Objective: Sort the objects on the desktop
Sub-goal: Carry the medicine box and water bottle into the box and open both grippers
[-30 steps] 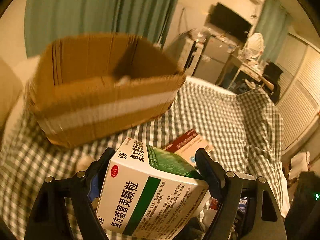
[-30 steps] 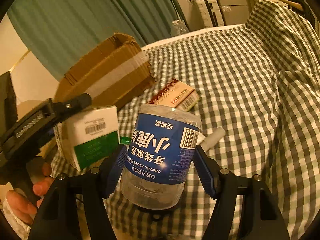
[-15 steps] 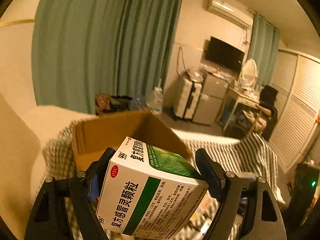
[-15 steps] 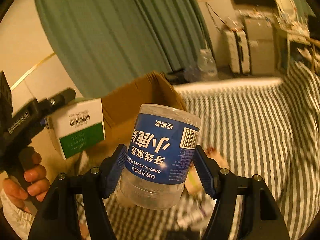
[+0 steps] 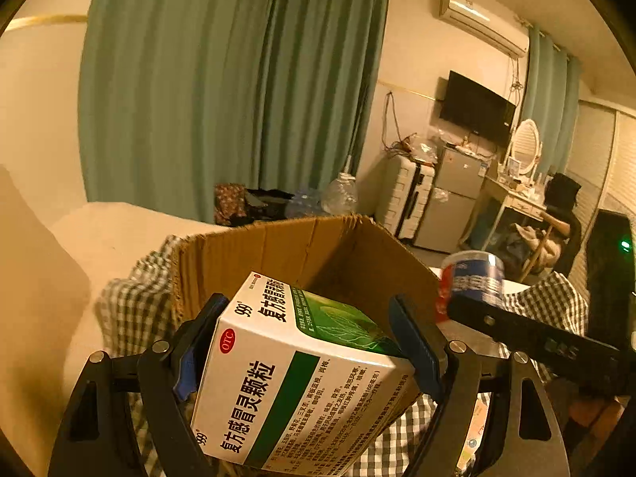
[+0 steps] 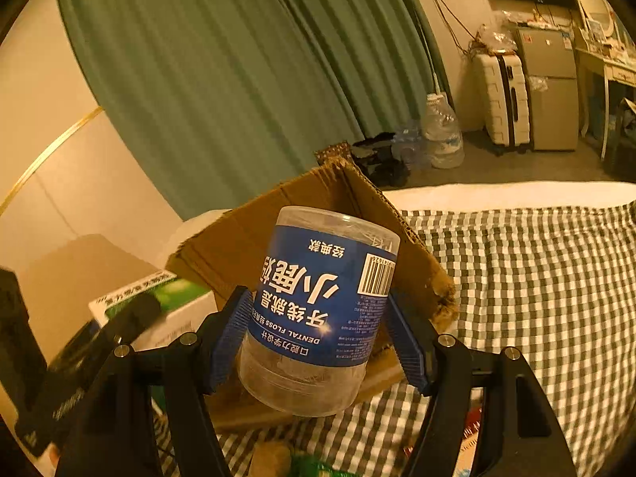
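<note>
My left gripper (image 5: 306, 342) is shut on a white and green medicine box (image 5: 302, 377), held just in front of the open cardboard box (image 5: 302, 246). My right gripper (image 6: 318, 330) is shut on a clear dental floss jar (image 6: 318, 302) with a blue label, upside down, in front of the same cardboard box (image 6: 318, 198). In the left wrist view the jar (image 5: 473, 274) and the right gripper's finger show at the right. In the right wrist view the medicine box (image 6: 159, 306) shows blurred at the lower left.
The cardboard box stands on a green checked cloth (image 6: 536, 278). Small items lie on the cloth below the grippers. Behind are a green curtain (image 5: 238, 79), a suitcase (image 5: 405, 194), a small fridge (image 5: 457, 198) and a large water bottle (image 6: 441, 131).
Both grippers have risen and moved toward the cardboard box with their loads. The box now fills the space right behind each held thing, and the small boxes on the cloth have dropped out of view.
</note>
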